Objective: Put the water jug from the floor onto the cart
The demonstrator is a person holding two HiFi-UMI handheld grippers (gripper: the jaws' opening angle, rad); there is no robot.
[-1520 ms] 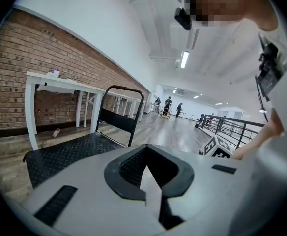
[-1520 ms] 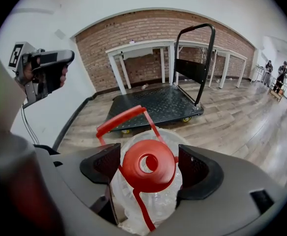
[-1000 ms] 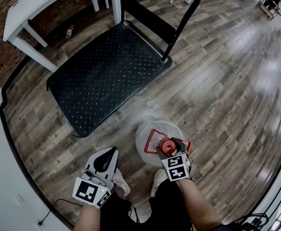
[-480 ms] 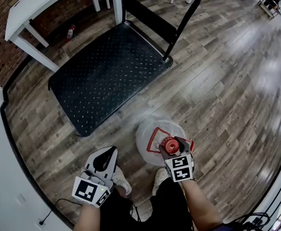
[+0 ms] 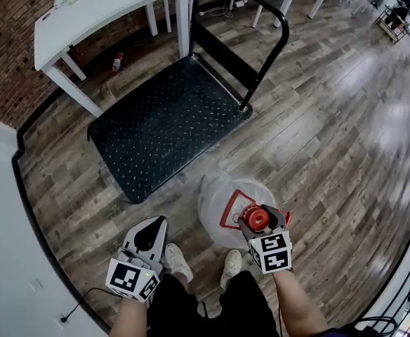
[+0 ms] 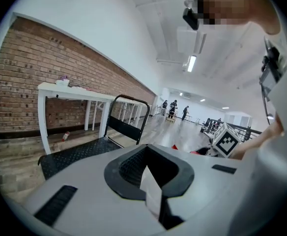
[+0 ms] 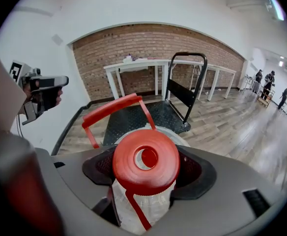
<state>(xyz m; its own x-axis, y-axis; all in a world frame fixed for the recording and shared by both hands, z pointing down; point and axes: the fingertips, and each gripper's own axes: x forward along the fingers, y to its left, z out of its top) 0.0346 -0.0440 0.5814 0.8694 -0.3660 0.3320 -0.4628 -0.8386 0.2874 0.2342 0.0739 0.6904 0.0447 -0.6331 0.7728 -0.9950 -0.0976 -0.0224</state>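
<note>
There is one water jug [image 5: 222, 201], down over the floor [image 5: 317, 139] by the person's feet, just off the near edge of the one cart [image 5: 163, 125]. The right claw [image 5: 260, 221] is clenched round its neck under the single red cap [image 7: 146, 160]. The left claw [image 5: 159, 225] hangs closed on nothing, off to the jug's side.

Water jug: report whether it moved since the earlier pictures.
Cannot tell: the camera shifted. The water jug stays just off the cart's near edge, right gripper shut on its neck.
</note>
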